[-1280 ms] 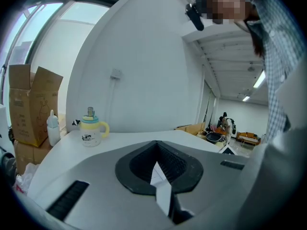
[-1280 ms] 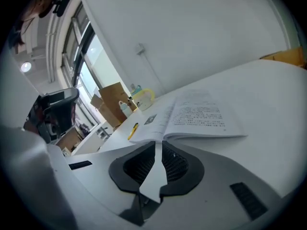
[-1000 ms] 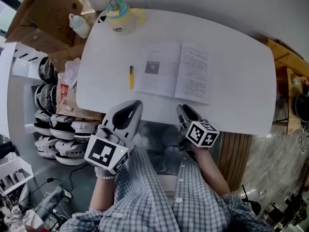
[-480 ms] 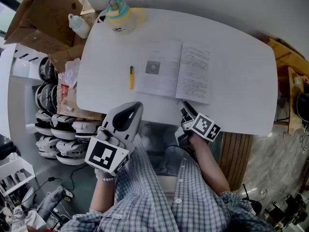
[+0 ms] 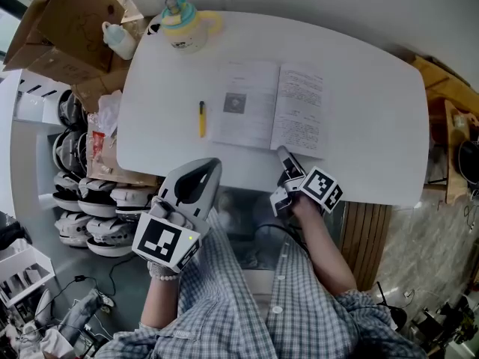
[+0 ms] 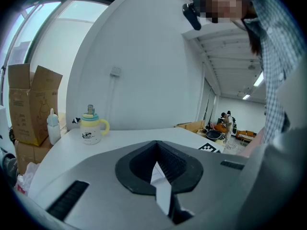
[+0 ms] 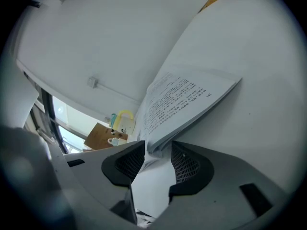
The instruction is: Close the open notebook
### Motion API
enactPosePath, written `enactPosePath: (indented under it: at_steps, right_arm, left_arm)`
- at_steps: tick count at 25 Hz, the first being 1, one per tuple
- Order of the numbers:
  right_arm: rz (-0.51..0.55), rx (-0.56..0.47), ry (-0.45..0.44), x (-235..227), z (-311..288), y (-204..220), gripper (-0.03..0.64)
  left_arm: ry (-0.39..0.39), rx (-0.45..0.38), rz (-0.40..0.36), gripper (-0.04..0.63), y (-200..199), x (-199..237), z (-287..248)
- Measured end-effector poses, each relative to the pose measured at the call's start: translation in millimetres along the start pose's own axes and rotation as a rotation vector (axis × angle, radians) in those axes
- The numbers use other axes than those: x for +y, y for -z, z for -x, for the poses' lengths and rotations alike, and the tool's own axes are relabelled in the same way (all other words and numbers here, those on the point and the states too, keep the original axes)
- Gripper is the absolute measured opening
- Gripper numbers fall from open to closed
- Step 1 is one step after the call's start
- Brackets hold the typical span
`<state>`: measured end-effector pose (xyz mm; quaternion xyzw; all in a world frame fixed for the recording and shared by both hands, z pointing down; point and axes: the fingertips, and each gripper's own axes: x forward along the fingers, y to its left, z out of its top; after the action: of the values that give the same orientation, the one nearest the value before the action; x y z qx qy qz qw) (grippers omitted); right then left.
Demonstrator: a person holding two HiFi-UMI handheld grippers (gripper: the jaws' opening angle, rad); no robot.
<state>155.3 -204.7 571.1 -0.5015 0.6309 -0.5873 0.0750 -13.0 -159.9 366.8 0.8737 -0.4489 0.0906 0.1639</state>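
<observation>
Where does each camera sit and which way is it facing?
Head view: on the person's head, steeply down at table, open notebook, both grippers, checked shirt.
Left gripper view: on left gripper, across table toward mug; shut jaws, checked shirt show.
Right gripper view: on right gripper, facing notebook edge between its jaws, which have just been opening.
Shared: mug in all three.
</observation>
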Motion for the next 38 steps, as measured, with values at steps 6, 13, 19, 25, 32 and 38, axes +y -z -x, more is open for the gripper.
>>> enactPosePath:
  at_steps: [6,13,19,25,32,38]
  right_arm:
    - [-0.060,-0.019,-0.040,0,-1,-5,0.112]
    - [-0.048,-0.052,-0.056,5,2,-5,0.049]
    - [0.006,-0.066,-0.042,11,3,-4,0.032]
    - [0.144,-0.093,0.000,24,4,-4,0.028]
    - [0.290,-0.073,0.049,30,5,-2,0.028]
    - [0.439,-0.047,0.113,33,2,5,0.026]
  left_arm:
    - [0.009,-0.004,0.004,0.006,1,-1,-1]
    - [0.006,-0.014,0.003,0.006,-1,1,1]
    - [-0.011,-0.027,0.000,0.006,-4,5,7]
    - [-0.032,-0.039,0.001,0.006,-7,12,16]
    - [-0.045,-0.047,0.011,0.006,-5,17,25]
    - [-0.052,-0.058,0.016,0.006,-5,23,31]
